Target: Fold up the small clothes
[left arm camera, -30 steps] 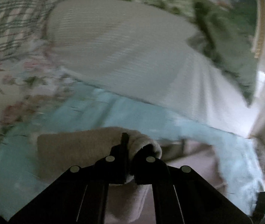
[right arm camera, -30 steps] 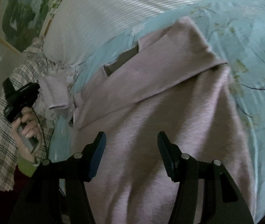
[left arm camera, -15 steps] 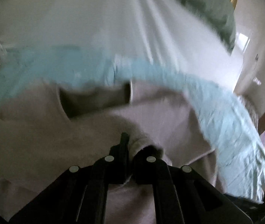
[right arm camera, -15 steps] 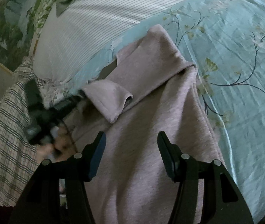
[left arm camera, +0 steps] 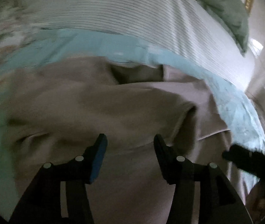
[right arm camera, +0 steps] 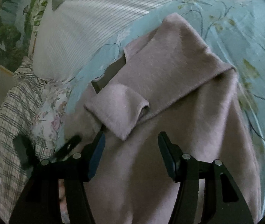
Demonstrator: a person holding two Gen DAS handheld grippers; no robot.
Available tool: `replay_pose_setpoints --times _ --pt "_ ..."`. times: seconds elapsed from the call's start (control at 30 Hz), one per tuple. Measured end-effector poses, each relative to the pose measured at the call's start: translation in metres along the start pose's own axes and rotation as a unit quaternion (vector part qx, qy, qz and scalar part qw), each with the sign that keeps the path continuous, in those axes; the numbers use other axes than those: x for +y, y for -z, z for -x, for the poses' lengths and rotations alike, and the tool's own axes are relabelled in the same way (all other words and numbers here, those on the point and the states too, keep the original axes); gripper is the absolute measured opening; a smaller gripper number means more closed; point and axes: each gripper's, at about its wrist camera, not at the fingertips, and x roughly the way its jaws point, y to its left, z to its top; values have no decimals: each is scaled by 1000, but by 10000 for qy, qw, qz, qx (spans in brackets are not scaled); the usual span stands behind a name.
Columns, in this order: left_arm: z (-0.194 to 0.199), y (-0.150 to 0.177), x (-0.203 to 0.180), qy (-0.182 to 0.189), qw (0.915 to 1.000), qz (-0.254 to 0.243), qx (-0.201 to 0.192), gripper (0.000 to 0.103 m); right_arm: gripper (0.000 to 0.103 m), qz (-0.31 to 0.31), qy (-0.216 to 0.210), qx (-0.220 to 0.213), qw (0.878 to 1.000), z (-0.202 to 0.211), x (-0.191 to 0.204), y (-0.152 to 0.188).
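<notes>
A small pale pink fleece top (right arm camera: 169,85) lies on a light blue floral bed sheet (right arm camera: 244,28). Both sleeves are folded in across its body; the left sleeve's cuff (right arm camera: 117,110) lies on top. In the left wrist view the top (left arm camera: 113,108) fills the middle, with its neck opening (left arm camera: 136,72) at the far side. My left gripper (left arm camera: 129,141) is open and empty just above the folded sleeve. My right gripper (right arm camera: 131,140) is open and empty above the top's lower body.
A white striped pillow (right arm camera: 95,18) lies beyond the top. A plaid cloth (right arm camera: 16,112) and a floral fabric (right arm camera: 50,115) lie at the left. A green cloth (left arm camera: 222,9) sits at the far right in the left wrist view. The other gripper (left arm camera: 248,160) shows at its right edge.
My left gripper carried the sleeve cuff across the top, then opened and let it go. The sleeve now lies folded on the body. The right gripper stayed open and hardly moved.
</notes>
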Motion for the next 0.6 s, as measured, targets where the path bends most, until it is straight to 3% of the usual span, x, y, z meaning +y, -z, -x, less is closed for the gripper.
replay_pose_setpoints --times 0.23,0.4,0.47,0.53,0.6 --pt "28 28 88 -1105 9898 880 -167 54 60 43 261 107 9996 -35 2 -17" --pt "24 32 118 -1095 9864 1219 -151 48 60 184 484 203 9985 -55 2 -22" --pt "24 31 119 -1180 9856 1193 -195 44 52 298 532 189 9980 -58 6 -23" --pt "26 33 120 -1258 9839 1247 -246 39 16 358 462 250 9980 -61 6 -24" --pt "27 35 119 -1307 9828 1272 -277 35 5 413 392 284 9980 -62 9 -24"
